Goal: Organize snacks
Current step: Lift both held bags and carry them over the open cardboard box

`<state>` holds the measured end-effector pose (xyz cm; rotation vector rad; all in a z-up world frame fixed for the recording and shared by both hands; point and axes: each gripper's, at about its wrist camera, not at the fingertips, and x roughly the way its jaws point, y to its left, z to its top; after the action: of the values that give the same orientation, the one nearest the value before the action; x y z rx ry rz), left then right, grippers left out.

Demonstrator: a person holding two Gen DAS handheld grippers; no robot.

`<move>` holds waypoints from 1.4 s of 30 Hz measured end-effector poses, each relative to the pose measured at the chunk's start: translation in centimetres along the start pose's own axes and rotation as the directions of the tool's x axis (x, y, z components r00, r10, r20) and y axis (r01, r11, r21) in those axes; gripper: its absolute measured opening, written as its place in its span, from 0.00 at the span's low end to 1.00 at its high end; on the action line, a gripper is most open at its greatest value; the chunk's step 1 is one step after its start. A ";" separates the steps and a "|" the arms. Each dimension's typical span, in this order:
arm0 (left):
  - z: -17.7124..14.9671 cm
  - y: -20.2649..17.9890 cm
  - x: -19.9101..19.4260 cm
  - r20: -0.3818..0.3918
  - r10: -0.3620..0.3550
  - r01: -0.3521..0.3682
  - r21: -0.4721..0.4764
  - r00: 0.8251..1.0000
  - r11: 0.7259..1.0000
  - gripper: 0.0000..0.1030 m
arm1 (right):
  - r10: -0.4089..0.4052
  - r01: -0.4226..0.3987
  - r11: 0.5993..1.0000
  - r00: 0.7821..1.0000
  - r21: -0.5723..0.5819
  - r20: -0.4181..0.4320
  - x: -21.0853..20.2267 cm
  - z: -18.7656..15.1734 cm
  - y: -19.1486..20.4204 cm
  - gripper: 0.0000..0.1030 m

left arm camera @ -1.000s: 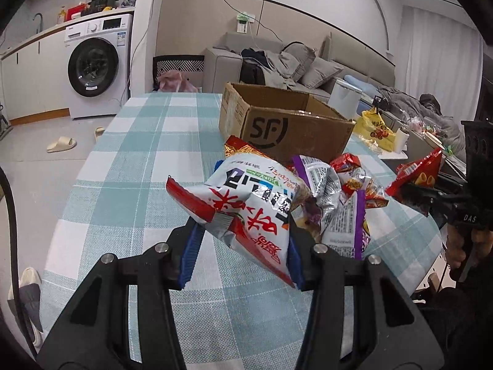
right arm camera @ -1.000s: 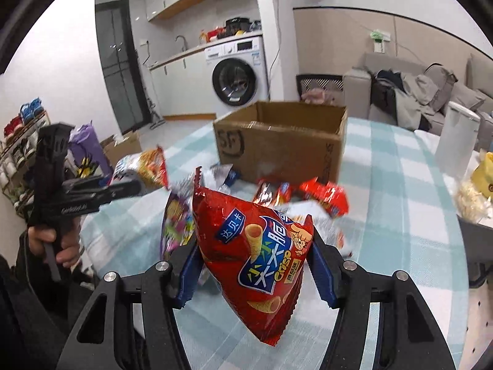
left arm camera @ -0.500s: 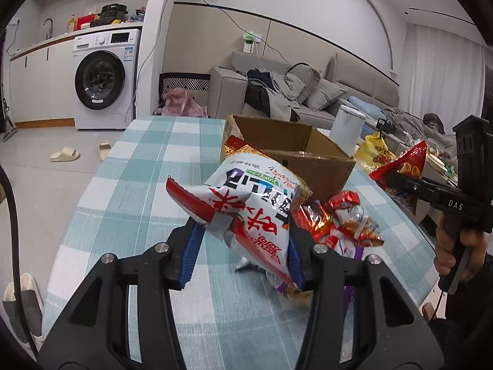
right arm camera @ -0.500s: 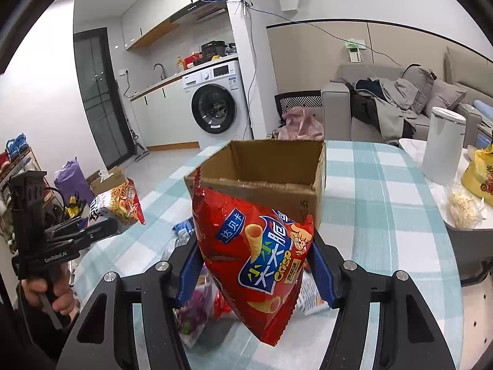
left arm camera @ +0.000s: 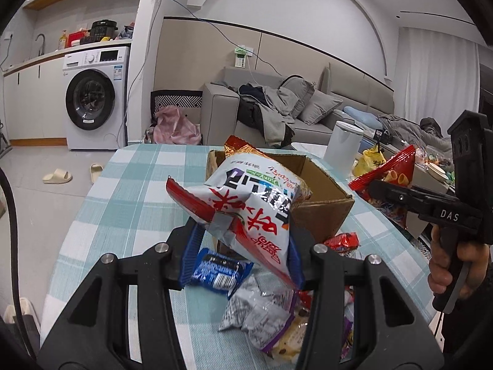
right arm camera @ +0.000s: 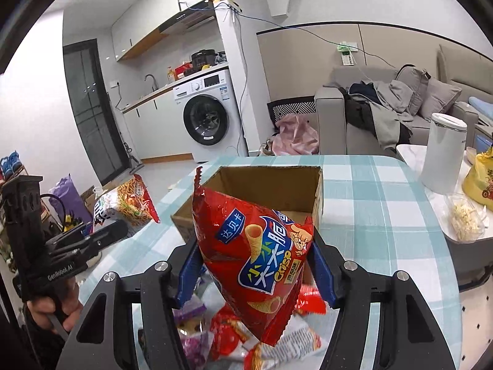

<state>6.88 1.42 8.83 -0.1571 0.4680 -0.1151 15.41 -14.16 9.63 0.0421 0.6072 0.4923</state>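
My left gripper [left arm camera: 243, 252] is shut on a white and red snack bag [left arm camera: 249, 203] and holds it in the air just before the open cardboard box [left arm camera: 320, 203]. My right gripper [right arm camera: 255, 271] is shut on a red crisp bag [right arm camera: 255, 252], also raised before the box [right arm camera: 265, 185]. Each gripper shows in the other's view, the right gripper [left arm camera: 382, 191] with its red bag and the left gripper [right arm camera: 107, 231] with its bag. A pile of loose snack packets [left arm camera: 265, 317] lies on the table below, also in the right wrist view [right arm camera: 234, 336].
The table has a teal checked cloth [left arm camera: 123, 191]. A blue biscuit pack [left arm camera: 218, 271] lies under the left fingers. A white canister [right arm camera: 443, 151] and a yellow bag [right arm camera: 480, 178] stand on a side table to the right. A sofa [left arm camera: 277, 104] is behind.
Both grippers have risen with their bags and moved toward the box. The box opening now shows more from above, and the snack pile lies lower in both views.
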 end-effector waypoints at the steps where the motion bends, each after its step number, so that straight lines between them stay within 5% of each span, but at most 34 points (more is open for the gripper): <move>1: 0.3 -0.2 0.4 0.000 -0.002 0.002 0.003 1.000 1.000 0.44 | -0.001 0.001 1.000 1.000 0.001 0.000 0.3 0.3 0.0 0.62; 22: 3.8 -2.0 11.7 -0.078 0.023 -0.020 0.037 0.997 0.999 0.44 | -0.159 0.163 0.982 0.986 0.096 -0.053 7.1 2.7 -1.4 0.62; 38: 2.7 -1.8 15.8 -0.133 0.038 -0.028 0.073 0.990 0.997 0.44 | -0.125 0.132 0.990 0.986 0.054 -0.111 10.4 3.3 -2.2 0.64; 42: 2.7 -1.7 15.9 -0.142 0.042 -0.032 0.076 0.989 0.997 0.44 | -0.089 0.095 0.994 0.991 0.049 -0.100 10.2 3.3 -2.0 0.71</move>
<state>22.05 -2.25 4.49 -0.0684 0.6090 -0.1076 25.31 -10.94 6.52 0.0412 0.7157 0.3898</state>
